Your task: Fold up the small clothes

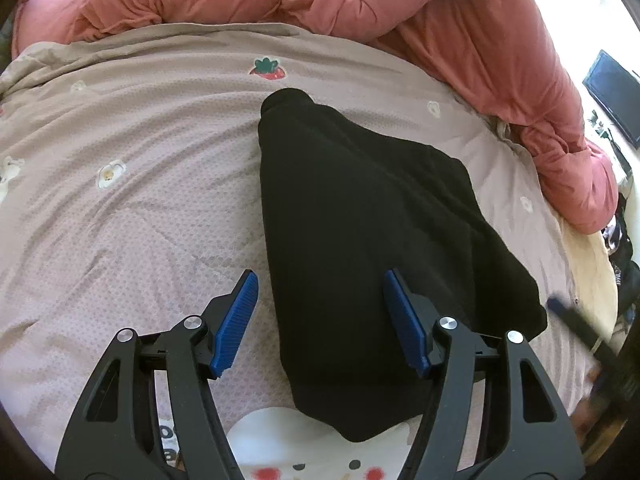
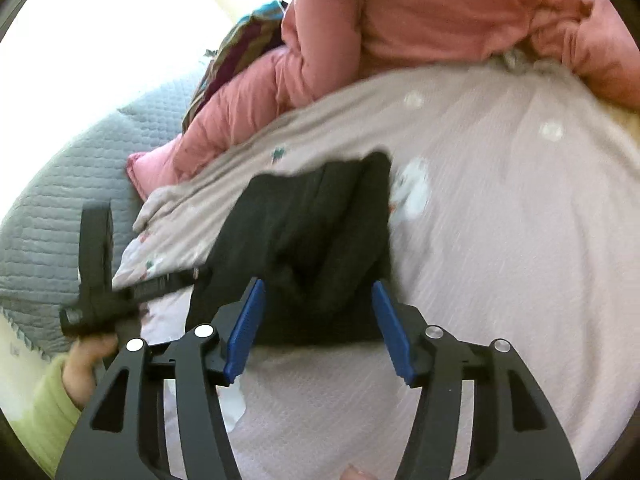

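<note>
A black garment lies folded on the pale pink printed sheet, its narrow end pointing away from me. My left gripper hovers over its near part, open, the blue pads wide apart and pinching no cloth. In the right wrist view the same garment lies rumpled just ahead of my right gripper, which is also open and holds nothing. The left gripper shows blurred at the left there, held by a hand in a light green sleeve.
A bulky pink quilt is heaped along the far and right sides of the bed. Grey quilted bedding and a striped cloth lie beyond it. A dark screen stands off the bed at the right.
</note>
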Tool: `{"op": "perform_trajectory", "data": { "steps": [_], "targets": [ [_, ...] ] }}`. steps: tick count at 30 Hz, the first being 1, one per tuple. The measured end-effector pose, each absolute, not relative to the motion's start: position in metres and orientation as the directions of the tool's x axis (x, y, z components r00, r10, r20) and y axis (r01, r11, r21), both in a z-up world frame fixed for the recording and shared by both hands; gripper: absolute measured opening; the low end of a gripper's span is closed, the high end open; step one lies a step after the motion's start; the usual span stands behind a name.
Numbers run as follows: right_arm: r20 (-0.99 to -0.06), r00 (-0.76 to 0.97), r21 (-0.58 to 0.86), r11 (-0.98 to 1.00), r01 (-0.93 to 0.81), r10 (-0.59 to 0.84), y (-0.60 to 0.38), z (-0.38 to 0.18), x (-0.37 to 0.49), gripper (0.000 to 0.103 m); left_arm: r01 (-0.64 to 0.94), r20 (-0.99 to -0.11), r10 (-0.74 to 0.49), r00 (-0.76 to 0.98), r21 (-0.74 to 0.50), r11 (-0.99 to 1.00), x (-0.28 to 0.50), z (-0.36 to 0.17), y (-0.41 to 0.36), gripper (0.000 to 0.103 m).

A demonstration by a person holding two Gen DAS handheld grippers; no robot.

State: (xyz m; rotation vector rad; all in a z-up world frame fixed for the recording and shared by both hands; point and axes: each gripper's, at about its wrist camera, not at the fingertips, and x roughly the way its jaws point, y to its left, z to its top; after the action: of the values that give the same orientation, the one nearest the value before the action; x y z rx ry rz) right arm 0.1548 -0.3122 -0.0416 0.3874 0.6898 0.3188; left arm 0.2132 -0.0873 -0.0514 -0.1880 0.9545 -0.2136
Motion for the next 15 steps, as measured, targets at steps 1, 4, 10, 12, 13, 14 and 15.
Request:
{"op": "perform_trajectory", "data": {
  "steps": [1,4,10,12,13,14,15],
  "targets": [
    [-0.562,0.726,0.429,0.89,-0.155,0.398,-0.314,-0.038,0.162,0.062,0.1,-0.786,-0.252,0.565,-0.239,0.966,0.211,-0.051,-0.089,0.056],
    [-0.611,0.707,0.375,0.917,-0.139,0.357,-0.315,-0.031,0.196,0.062,0.112,-0.782,-0.237,0.576,-0.212,0.971,0.21,-0.049,-0.095,0.056],
    [-0.705,0.603,0.417,0.906,-0.075,0.374,-0.318,-0.043,0.276,0.063,0.125,-0.779,-0.217,0.588,-0.177,0.976,0.205,-0.045,-0.099,0.056],
    [-0.726,0.581,0.41,0.91,-0.064,0.368,-0.316,-0.048,0.292,0.064,0.126,-0.779,-0.221,0.587,-0.182,0.975,0.205,-0.045,-0.098,0.056],
    [-0.743,0.567,0.383,0.921,-0.073,0.354,-0.311,-0.052,0.301,0.064,0.126,-0.778,-0.22,0.588,-0.18,0.976,0.204,-0.044,-0.099,0.056],
    [-0.759,0.558,0.354,0.932,-0.079,0.335,-0.308,-0.054,0.305,0.064,0.127,-0.778,-0.22,0.588,-0.179,0.976,0.204,-0.044,-0.099,0.056],
    [-0.769,0.552,0.333,0.939,-0.084,0.322,-0.304,-0.056,0.309,0.064,0.129,-0.777,-0.221,0.589,-0.179,0.975,0.203,-0.044,-0.099,0.056]
  ]
}}
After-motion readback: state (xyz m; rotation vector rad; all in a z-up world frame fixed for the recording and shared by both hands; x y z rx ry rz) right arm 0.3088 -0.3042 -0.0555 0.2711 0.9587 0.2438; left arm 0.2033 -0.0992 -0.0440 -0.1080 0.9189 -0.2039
